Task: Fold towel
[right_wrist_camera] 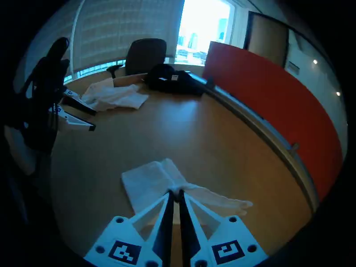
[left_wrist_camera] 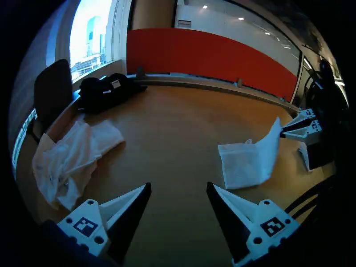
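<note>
Low, right hand-held gripper (right_wrist_camera: 175,192) pinching towel (right_wrist_camera: 147,182)

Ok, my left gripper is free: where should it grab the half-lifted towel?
Probably the flat near corner of the towel, coming in low from the left gripper side; the right gripper pinches the raised far edge.

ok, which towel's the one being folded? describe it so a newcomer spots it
On the wooden table below the red partition lie two white cloths. The towel is the flat, half-folded one, with one edge lifted by the right gripper. The other cloth is a crumpled heap near the chair and black bag.
</note>
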Demonstrator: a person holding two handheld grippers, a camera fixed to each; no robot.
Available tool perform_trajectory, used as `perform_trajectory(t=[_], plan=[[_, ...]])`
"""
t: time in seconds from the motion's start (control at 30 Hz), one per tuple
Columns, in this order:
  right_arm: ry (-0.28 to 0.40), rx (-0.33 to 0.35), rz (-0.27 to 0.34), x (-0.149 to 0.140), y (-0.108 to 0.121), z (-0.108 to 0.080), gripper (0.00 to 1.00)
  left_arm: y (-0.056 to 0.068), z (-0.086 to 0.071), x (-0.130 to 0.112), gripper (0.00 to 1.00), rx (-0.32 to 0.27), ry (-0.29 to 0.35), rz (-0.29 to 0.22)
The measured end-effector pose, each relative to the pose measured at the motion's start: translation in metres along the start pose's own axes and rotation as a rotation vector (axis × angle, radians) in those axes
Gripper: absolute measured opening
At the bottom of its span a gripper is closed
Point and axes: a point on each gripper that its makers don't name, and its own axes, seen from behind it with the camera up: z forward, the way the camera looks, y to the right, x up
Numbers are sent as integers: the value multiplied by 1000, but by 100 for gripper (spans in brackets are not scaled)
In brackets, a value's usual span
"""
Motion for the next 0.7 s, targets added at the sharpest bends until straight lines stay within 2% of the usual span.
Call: perform_trajectory(t=[0.4,0.7], plan=[[-20,113,5,10,-41,43,8,-5,-8,-6,92,-2,6,-11],[-74,189,53,-2,-72,78,8,-4,-8,-10,92,-10,30,-36]])
